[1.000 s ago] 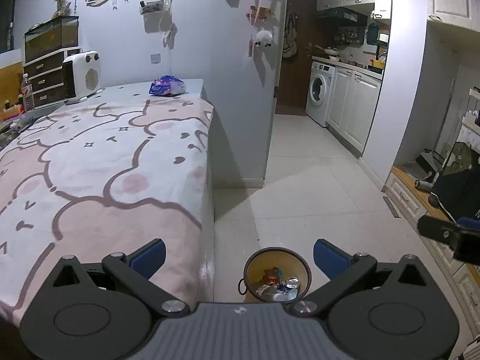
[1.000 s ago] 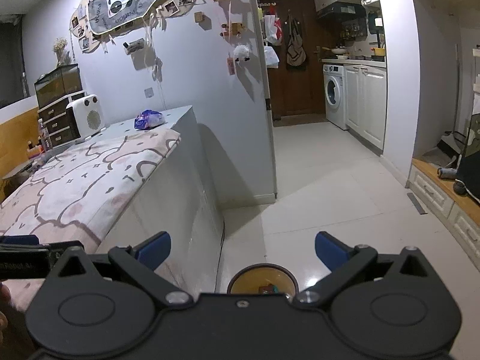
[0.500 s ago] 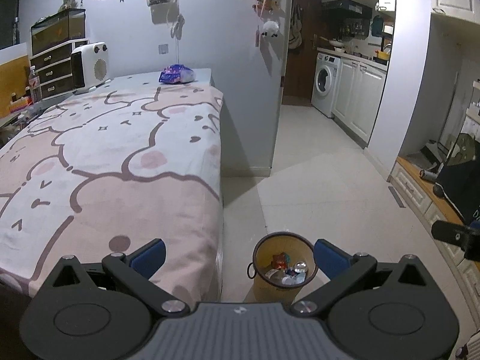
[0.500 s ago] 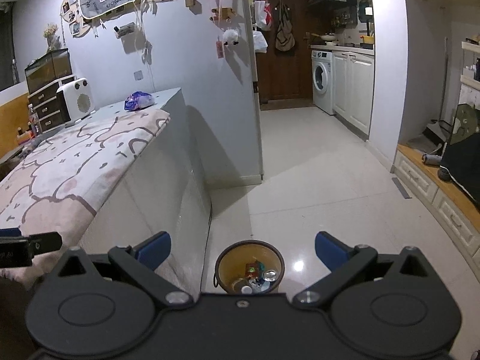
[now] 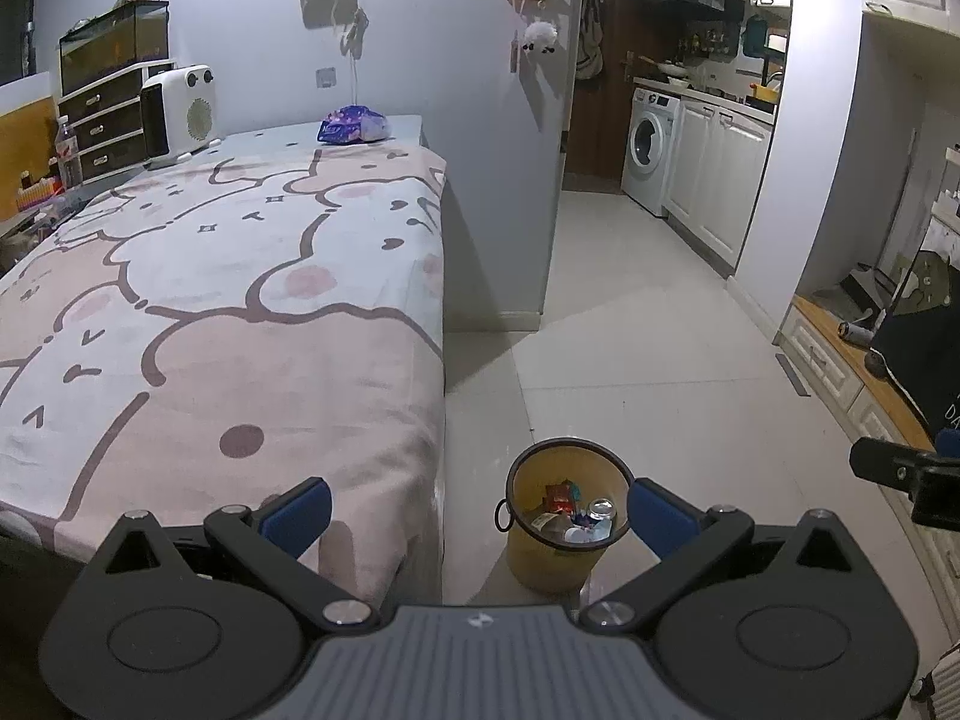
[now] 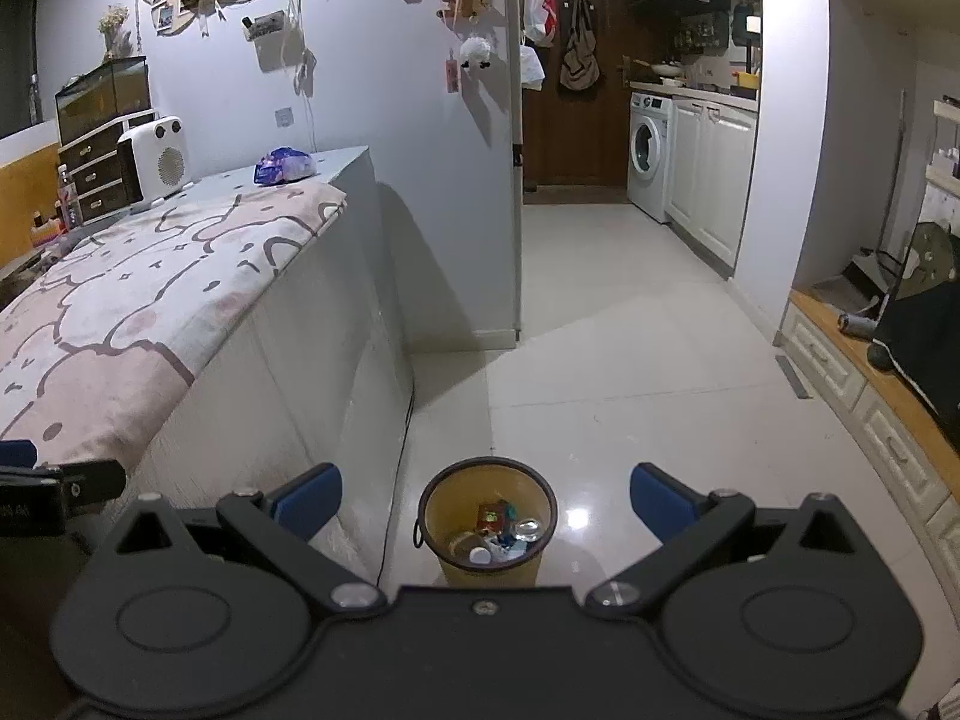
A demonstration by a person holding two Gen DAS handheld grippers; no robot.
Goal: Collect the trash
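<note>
- Yellow wastebasket (image 5: pixel 564 540) stands on the tiled floor (image 5: pixel 630 324) just beside the counter's near corner, holding a can, wrappers and other scraps
- Purple snack bag (image 5: pixel 353 125) lies at the counter's far edge, near the far right corner, just past the pink cartoon-print cloth (image 5: pixel 228 300)
- White heater (image 5: pixel 179 113) sits at the far left edge
- Left gripper (image 5: pixel 477 510) hangs empty, jaws spread wide, over the counter's near right corner
- Right gripper (image 6: pixel 485 499) is also empty and spread wide, above the wastebasket (image 6: pixel 487 525)
</note>
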